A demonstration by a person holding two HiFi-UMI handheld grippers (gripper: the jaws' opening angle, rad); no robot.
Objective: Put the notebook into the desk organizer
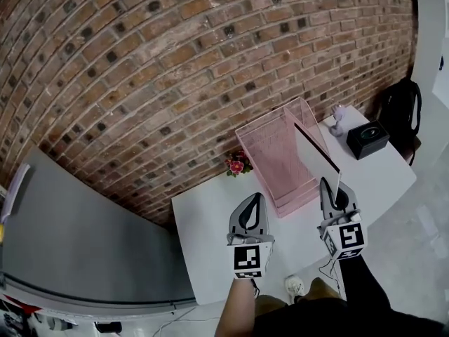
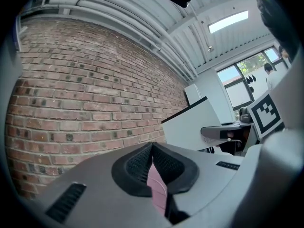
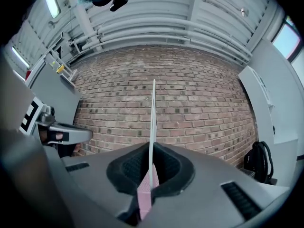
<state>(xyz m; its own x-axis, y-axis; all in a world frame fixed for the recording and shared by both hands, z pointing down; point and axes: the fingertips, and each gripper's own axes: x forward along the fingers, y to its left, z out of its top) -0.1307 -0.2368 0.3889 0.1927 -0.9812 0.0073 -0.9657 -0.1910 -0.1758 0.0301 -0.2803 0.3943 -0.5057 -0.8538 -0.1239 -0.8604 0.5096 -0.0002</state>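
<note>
While left gripper [image 1: 257, 199] hovers, jaws pressed together on nothing, right gripper [image 1: 328, 185] jaws pinch thin white notebook [image 1: 314, 154] upright, held at right side of pink wire-mesh desk organizer [image 1: 270, 153] on white table [image 1: 207, 237].

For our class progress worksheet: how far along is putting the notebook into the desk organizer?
Done: the notebook is off the table, clamped upright in the right gripper. In hand: it hangs beside the pink organizer, apparently not yet inside. Still to do: lower it in and let go. The left gripper is shut and empty.
</note>
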